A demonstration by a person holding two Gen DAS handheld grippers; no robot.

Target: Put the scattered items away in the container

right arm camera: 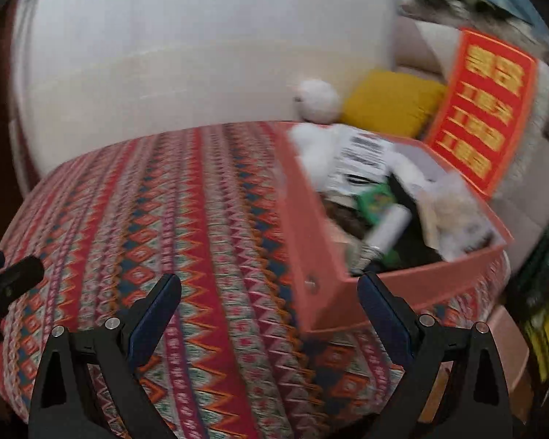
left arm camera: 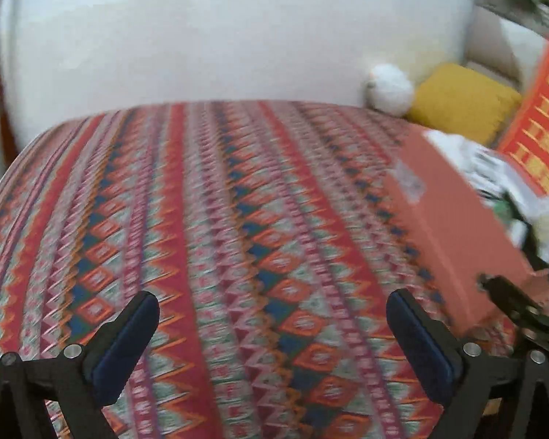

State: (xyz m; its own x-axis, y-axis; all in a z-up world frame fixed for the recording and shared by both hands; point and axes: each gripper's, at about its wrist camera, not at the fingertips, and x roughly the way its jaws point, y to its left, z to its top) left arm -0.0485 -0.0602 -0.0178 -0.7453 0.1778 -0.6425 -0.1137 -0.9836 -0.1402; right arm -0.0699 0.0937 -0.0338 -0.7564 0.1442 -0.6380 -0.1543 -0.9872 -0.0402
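A salmon-pink box stands on the right of the patterned tablecloth, filled with several items: a white fluffy thing, a barcoded packet, a green packet and a white tube. My right gripper is open and empty, just in front of the box's near corner. In the left wrist view the same box lies at the right. My left gripper hangs open over bare cloth with nothing between its fingers. The other gripper's black tip shows beside the box.
A white wall or panel rises behind the table. A white fluffy ball, a yellow cushion and a red sign with yellow characters sit behind the box. The left gripper's tip shows at the left edge.
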